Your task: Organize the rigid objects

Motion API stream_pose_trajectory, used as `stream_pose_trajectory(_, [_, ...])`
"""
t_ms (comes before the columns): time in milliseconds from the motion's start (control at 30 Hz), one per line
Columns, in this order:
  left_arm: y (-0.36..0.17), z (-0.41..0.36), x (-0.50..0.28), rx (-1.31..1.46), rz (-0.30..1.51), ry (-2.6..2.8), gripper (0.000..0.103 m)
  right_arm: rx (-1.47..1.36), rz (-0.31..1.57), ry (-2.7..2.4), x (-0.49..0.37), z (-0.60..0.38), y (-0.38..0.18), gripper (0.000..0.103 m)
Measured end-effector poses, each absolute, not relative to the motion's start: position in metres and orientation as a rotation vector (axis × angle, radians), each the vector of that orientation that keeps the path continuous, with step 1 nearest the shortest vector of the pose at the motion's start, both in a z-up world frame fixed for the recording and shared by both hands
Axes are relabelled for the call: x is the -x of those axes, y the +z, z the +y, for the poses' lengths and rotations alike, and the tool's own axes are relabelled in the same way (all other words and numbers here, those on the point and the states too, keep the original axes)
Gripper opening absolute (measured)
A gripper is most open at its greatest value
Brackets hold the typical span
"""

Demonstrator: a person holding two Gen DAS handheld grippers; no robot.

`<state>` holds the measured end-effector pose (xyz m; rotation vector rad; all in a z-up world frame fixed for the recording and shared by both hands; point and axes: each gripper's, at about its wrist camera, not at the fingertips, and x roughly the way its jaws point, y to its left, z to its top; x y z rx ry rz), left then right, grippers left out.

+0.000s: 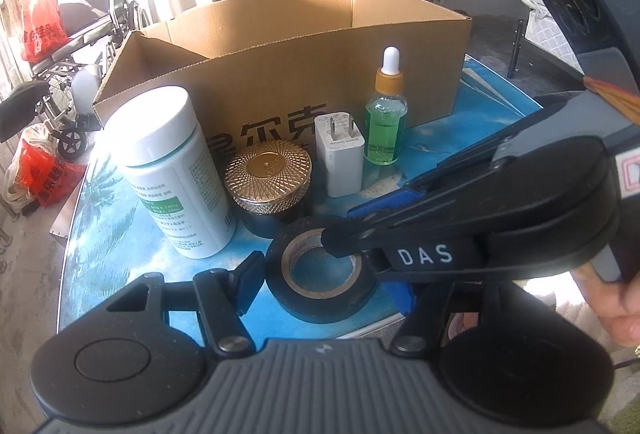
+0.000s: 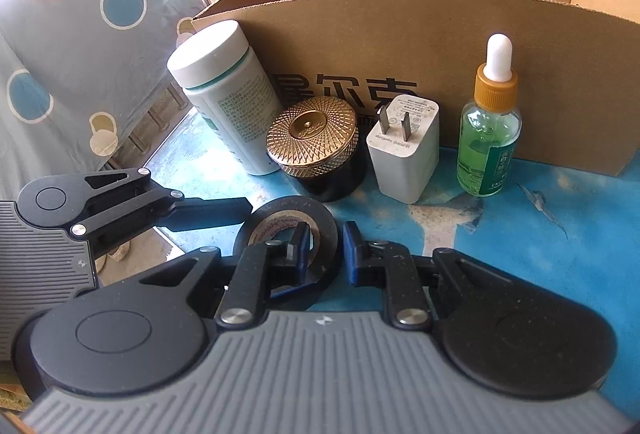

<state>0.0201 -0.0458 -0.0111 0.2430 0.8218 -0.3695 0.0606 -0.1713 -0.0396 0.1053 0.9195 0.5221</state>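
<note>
Tape roll [image 2: 286, 230] pinched through its rim by the right gripper [image 2: 326, 248], left gripper [image 1: 320, 274] open astride it, box [image 2: 440, 34] waiting behind.

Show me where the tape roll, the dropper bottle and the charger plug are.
tape roll [image 1: 320, 298], left wrist view, black outer band at the front.
dropper bottle [image 2: 489, 150], right wrist view, glass body with green liquid.
charger plug [image 2: 402, 170], right wrist view, white front face below the prongs.
</note>
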Motion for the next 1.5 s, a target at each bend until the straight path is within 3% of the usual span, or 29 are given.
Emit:
stream_pose_trajectory(167, [0.026,-0.047,-0.01,-0.255,0.721,-0.36,0.065,-0.074,0.82,0.512,-0.045,-0.173,0.001,0.017])
stream_pose_trajectory(233, [0.048,-0.047,-0.01,-0.235,0.678,-0.394,0.036,-0.063,0.763,0.533,-0.042,-0.173,0.024,0.017])
stream_pose_trajectory(267, [0.057,-0.048,-0.012,-0.229,0.669,-0.4,0.036,-0.083,0.745,0.564,-0.043,-0.174,0.037,0.012])
stream_pose_trajectory(467, [0.085,-0.066,-0.042,-0.286,0.521,-0.355,0.041,0.049,0.585,0.511,-0.066,-0.168,0.09,0.009])
stream_pose_trajectory(633, [0.07,-0.053,-0.059,-0.247,0.591,-0.283,0.043,-0.027,0.615,0.49,-0.091,-0.196,0.092,0.007])
stream_pose_trajectory(933, [0.056,-0.022,-0.041,-0.198,0.675,-0.242,0.047,-0.13,0.647,0.509,-0.058,-0.239,0.062,0.009])
stream_pose_trajectory(1100, [0.048,-0.01,-0.018,-0.187,0.719,-0.281,0.058,-0.186,0.671,0.577,-0.034,-0.244,0.045,0.01])
stream_pose_trajectory(1233, [0.034,-0.005,0.0,-0.187,0.791,-0.317,0.066,-0.161,0.722,0.635,-0.018,-0.228,0.024,0.026])
stream_pose_trajectory(1500, [-0.001,-0.011,0.027,-0.248,0.896,-0.332,0.073,-0.127,0.859,0.746,-0.016,-0.18,-0.015,0.032])
